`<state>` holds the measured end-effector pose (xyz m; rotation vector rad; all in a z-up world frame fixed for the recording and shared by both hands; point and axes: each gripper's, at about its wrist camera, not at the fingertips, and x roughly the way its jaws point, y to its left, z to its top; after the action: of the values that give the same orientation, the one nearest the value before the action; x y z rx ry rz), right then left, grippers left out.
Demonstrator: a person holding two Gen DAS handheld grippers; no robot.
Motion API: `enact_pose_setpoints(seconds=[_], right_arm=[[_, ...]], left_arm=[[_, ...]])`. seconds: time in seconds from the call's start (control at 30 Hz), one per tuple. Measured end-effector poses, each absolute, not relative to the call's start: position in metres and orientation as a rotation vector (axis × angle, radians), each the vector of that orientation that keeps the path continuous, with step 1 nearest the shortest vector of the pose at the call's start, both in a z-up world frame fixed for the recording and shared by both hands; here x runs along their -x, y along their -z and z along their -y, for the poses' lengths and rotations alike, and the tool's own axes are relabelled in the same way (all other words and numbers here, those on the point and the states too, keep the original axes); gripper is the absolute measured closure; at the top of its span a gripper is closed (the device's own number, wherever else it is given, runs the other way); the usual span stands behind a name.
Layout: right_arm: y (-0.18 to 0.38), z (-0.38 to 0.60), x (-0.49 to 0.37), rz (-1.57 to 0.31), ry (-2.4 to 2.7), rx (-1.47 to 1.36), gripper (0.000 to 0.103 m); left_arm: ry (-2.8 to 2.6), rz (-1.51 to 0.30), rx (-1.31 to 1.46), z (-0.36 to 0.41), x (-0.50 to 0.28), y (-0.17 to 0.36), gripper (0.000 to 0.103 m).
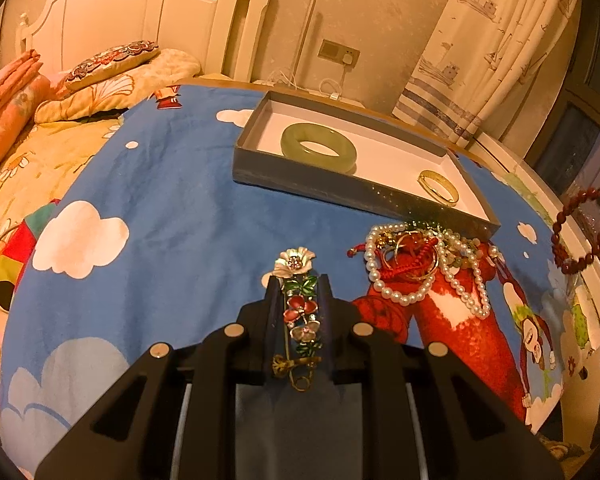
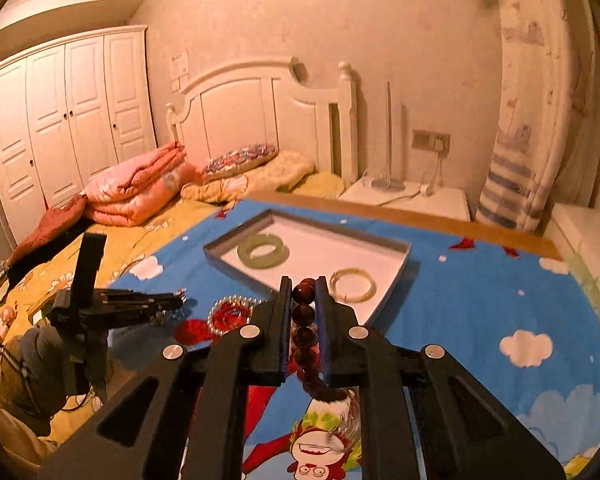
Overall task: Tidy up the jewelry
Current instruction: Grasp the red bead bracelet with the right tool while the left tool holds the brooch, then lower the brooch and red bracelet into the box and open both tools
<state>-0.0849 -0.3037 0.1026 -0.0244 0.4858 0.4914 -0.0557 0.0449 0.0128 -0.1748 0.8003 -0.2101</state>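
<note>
Clamped between the pads of the left gripper (image 1: 299,282) is a flowered brooch (image 1: 300,308), held above the blue sheet (image 1: 172,208). Just beyond lies a tangle of pearls (image 1: 424,268), touching the box (image 1: 300,178), in which a jade bangle (image 1: 318,147) and a gold bangle (image 1: 438,187) are seen well apart. From the right wrist, a red bead bracelet (image 2: 304,316) is seen pinched in the right gripper (image 2: 303,286), raised above the sheet, with the box beyond.
</note>
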Motion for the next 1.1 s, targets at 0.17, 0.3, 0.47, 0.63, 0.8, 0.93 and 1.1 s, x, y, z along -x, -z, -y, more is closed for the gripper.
enact_pose_setpoints(seconds=[0.17, 0.3, 0.47, 0.63, 0.8, 0.93, 1.1], right_arm=[[-0.108, 0.312, 0.090, -0.472, -0.489, -0.004, 0.090], [-0.110, 0.315, 0.089, -0.463, -0.486, -0.011, 0.090], [-0.108, 0.316, 0.084, -0.462, -0.478, -0.014, 0.090], [-0.101, 0.307, 0.076, -0.477, -0.492, -0.020, 0.090], [-0.099, 0.295, 0.066, -0.478, -0.510, -0.010, 0.090], [-0.101, 0.289, 0.056, -0.466, -0.515, -0.011, 0.090], [-0.103, 0.280, 0.040, -0.455, -0.523, 0.003, 0.090]], left_arm=[[0.202, -0.775, 0.166, -0.044, 0.060, -0.016, 0.085], [0.199, -0.764, 0.148, -0.042, 0.062, -0.019, 0.085], [0.208, -0.757, 0.118, -0.036, 0.064, -0.023, 0.088], [0.215, -0.753, 0.113, -0.033, 0.062, -0.026, 0.088], [0.229, -0.744, 0.101, -0.027, 0.057, -0.031, 0.089], [0.250, -0.723, 0.080, -0.019, 0.051, -0.042, 0.089], [0.283, -0.681, 0.060, -0.007, 0.036, -0.060, 0.089]])
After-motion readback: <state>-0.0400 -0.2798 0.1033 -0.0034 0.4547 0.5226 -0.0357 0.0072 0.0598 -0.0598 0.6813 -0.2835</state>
